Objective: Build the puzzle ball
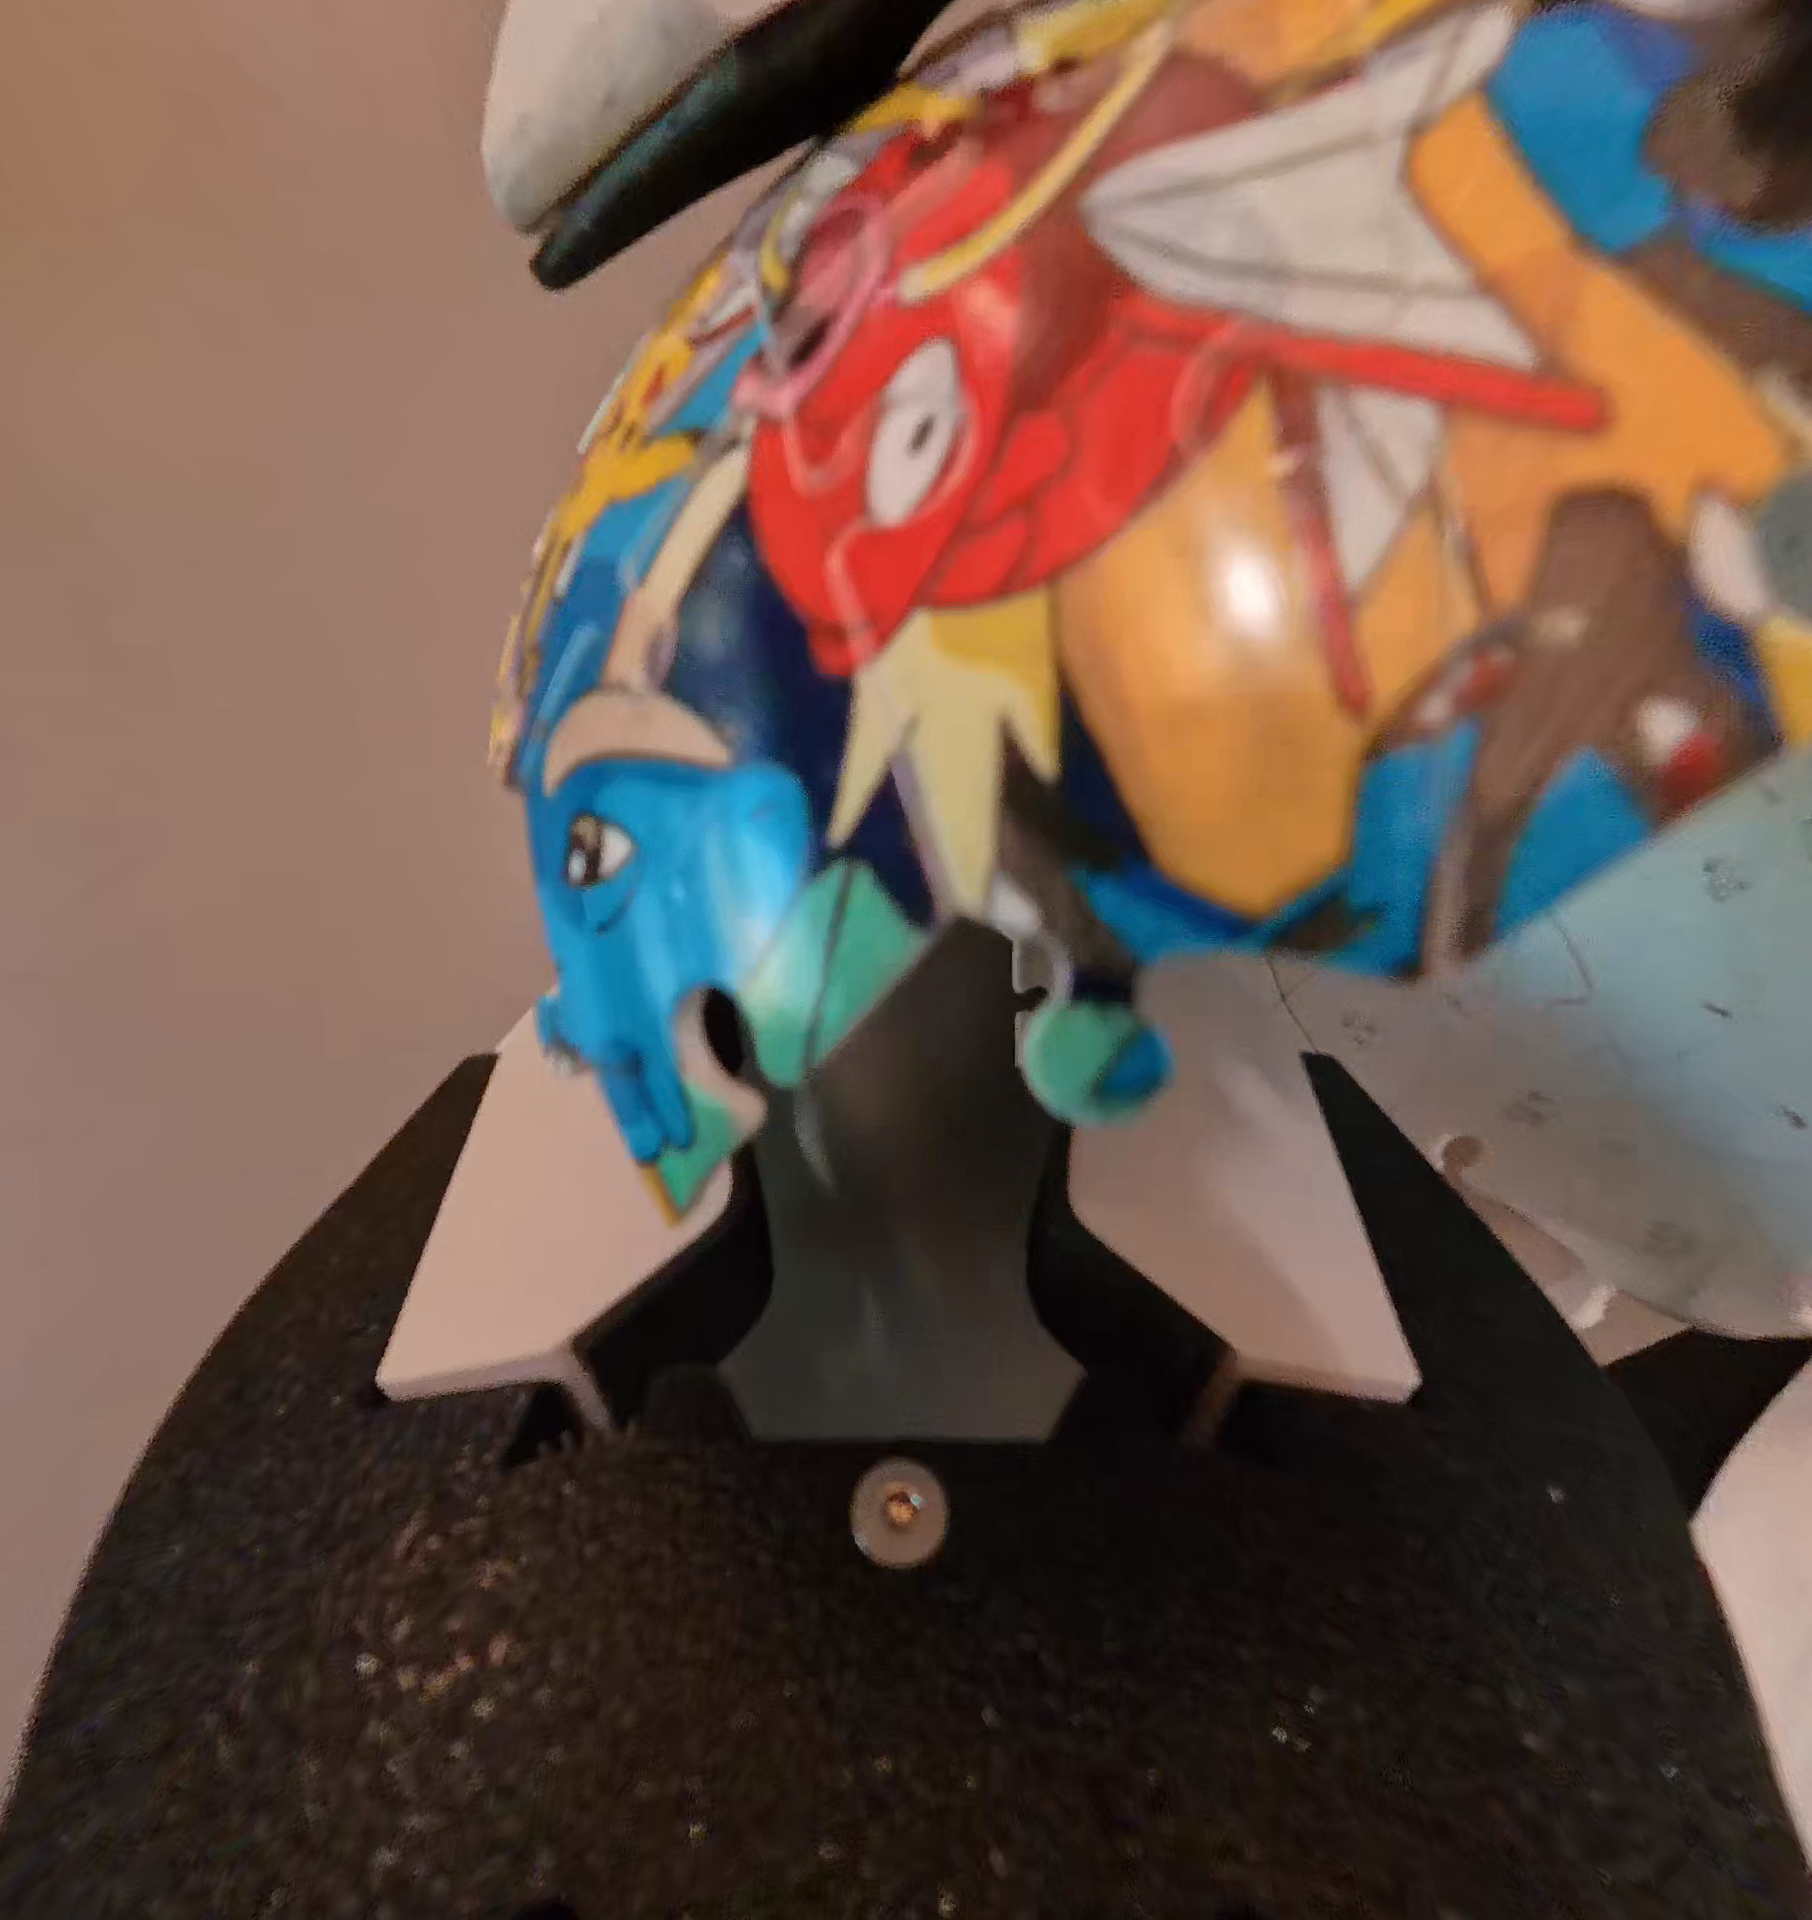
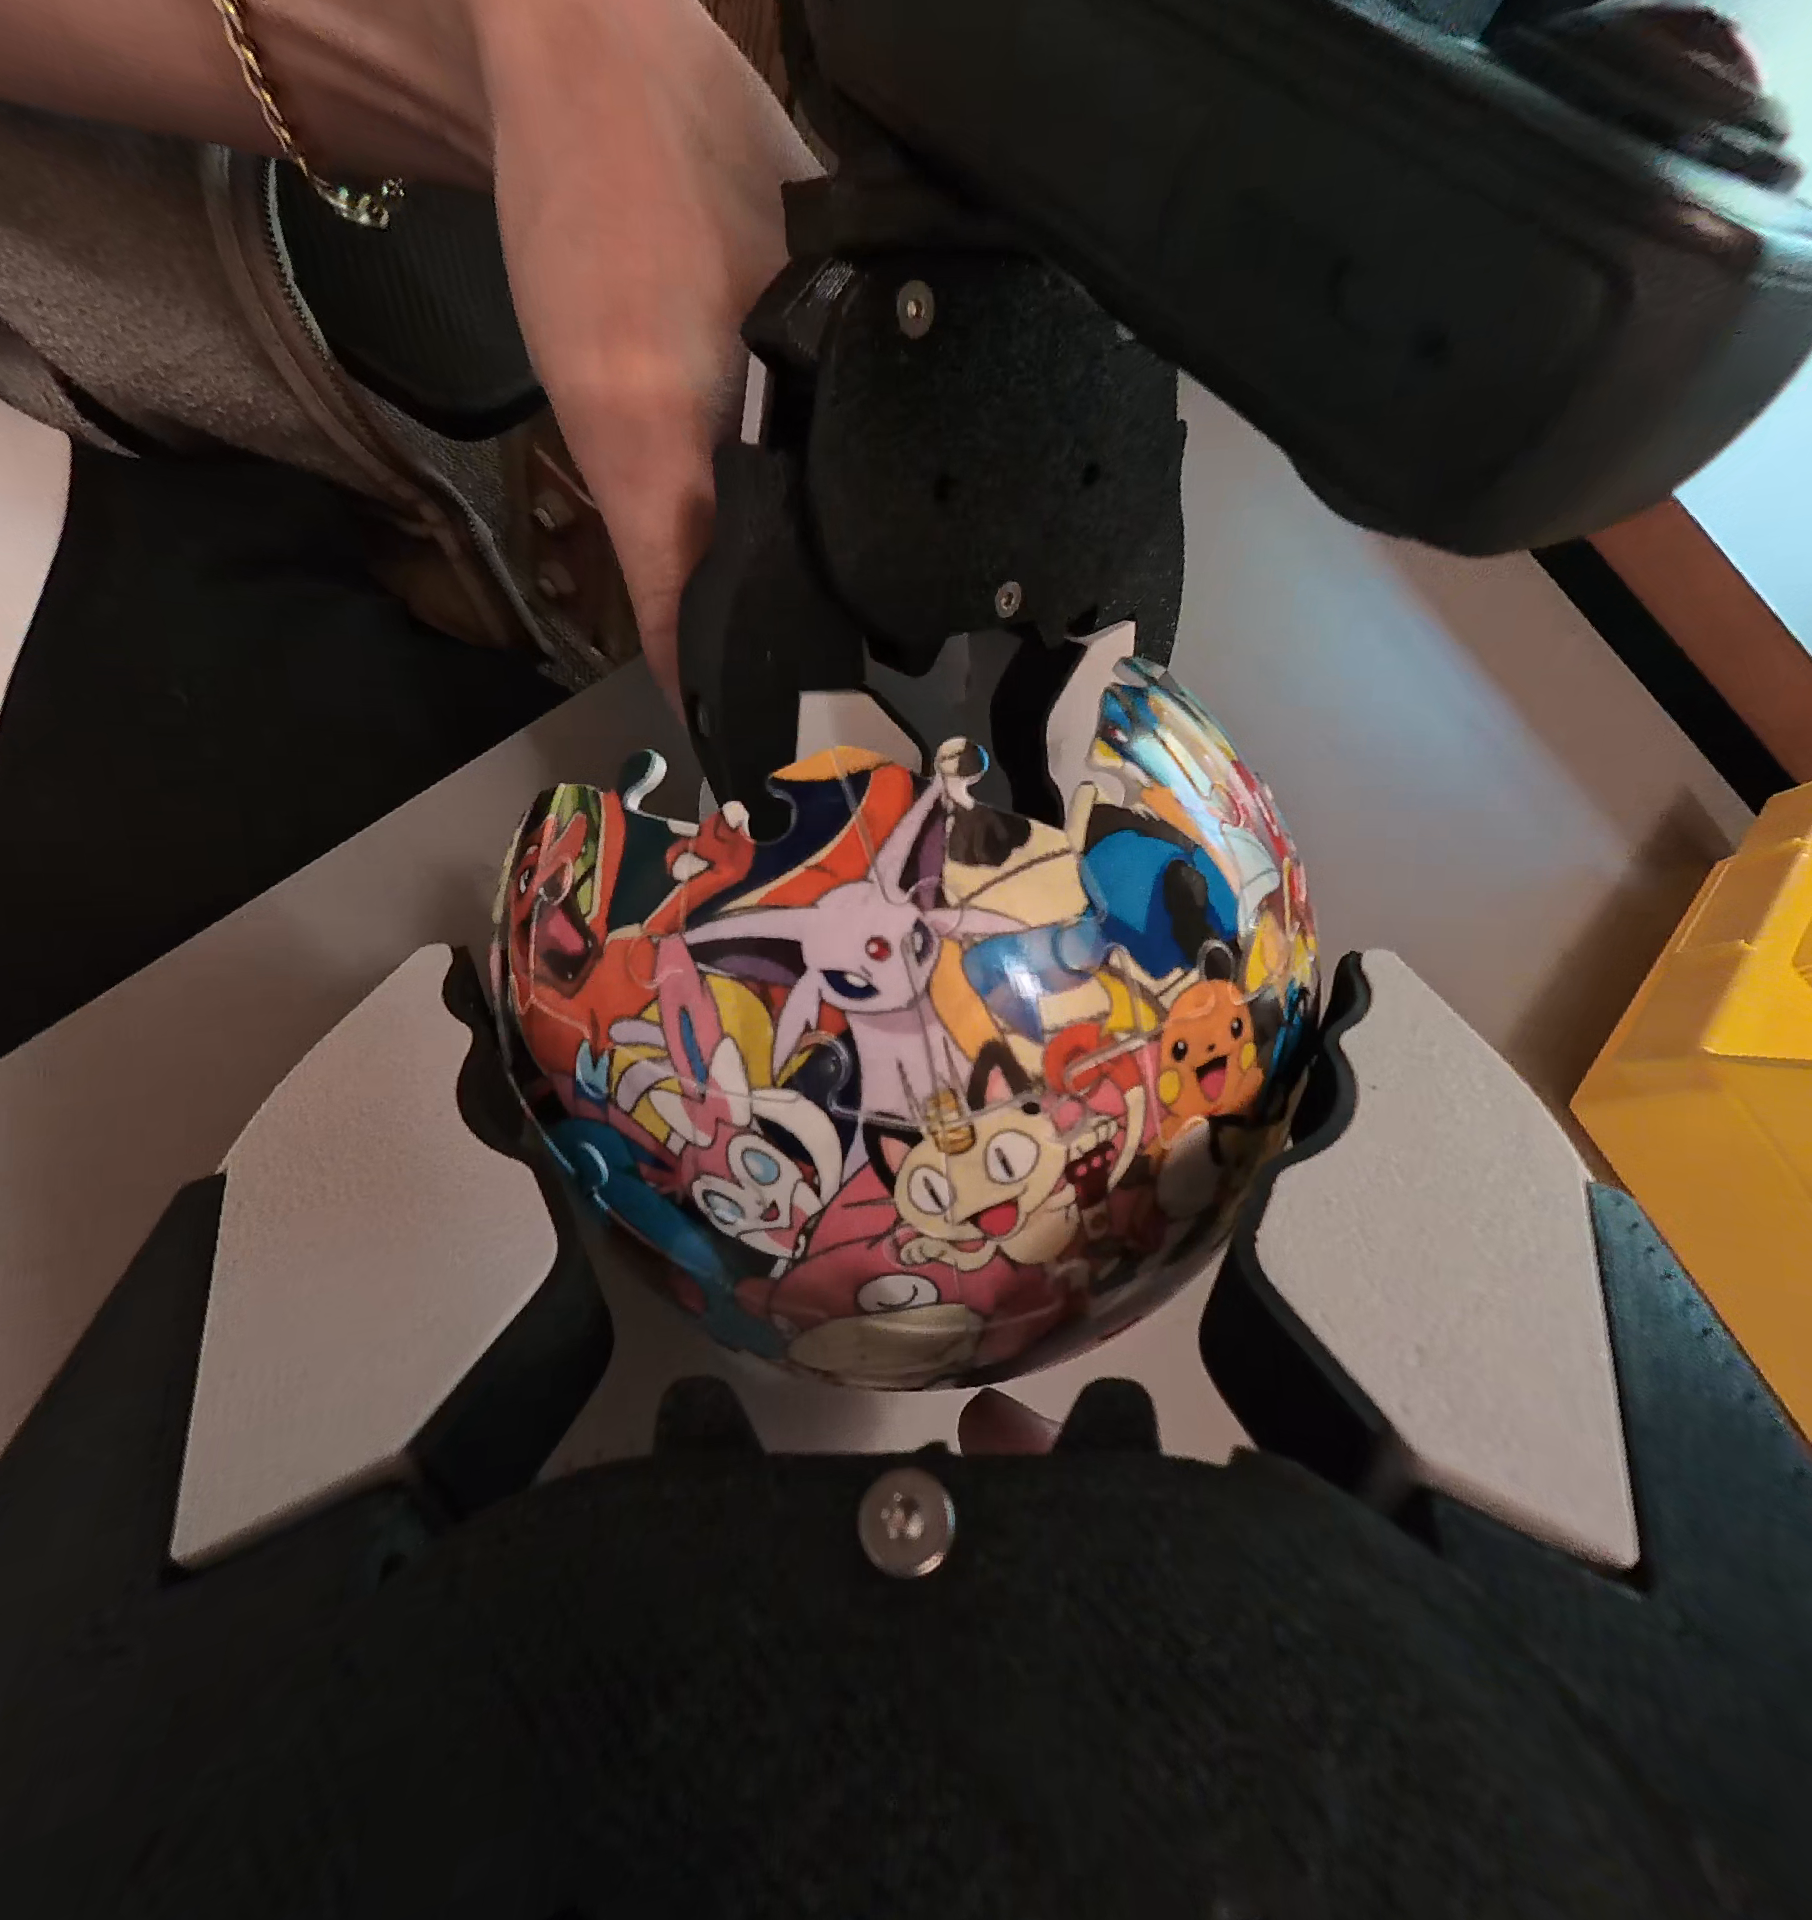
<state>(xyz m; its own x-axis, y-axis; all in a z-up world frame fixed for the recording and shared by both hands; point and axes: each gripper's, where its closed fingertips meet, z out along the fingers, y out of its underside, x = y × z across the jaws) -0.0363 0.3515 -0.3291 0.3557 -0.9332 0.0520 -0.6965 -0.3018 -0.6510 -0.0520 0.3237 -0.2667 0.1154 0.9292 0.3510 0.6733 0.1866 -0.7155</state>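
The puzzle ball (image 2: 881, 1091) is a partly built sphere of glossy cartoon pieces with its open jagged rim on the far side. My right gripper (image 2: 902, 966) is shut on it, one finger on each side. The ball fills the left wrist view (image 1: 1141, 520), blurred, with its grey inside (image 1: 1556, 1039) showing at right. My left gripper (image 1: 964, 945) is shut, its tips meeting at the rim over a teal piece (image 1: 829, 997). I cannot tell whether it pinches that piece. The left gripper also shows at the far rim in the right wrist view (image 2: 881, 790).
A yellow box (image 2: 1733, 1091) stands close on the right of the white table (image 2: 362, 1091). A person's hand (image 2: 611, 364) holds the left gripper from the far side, and their body lies beyond the table edge. A beige wall (image 1: 206, 520) is behind the ball. Spacing between my two grippers at the tips: around 8 centimeters.
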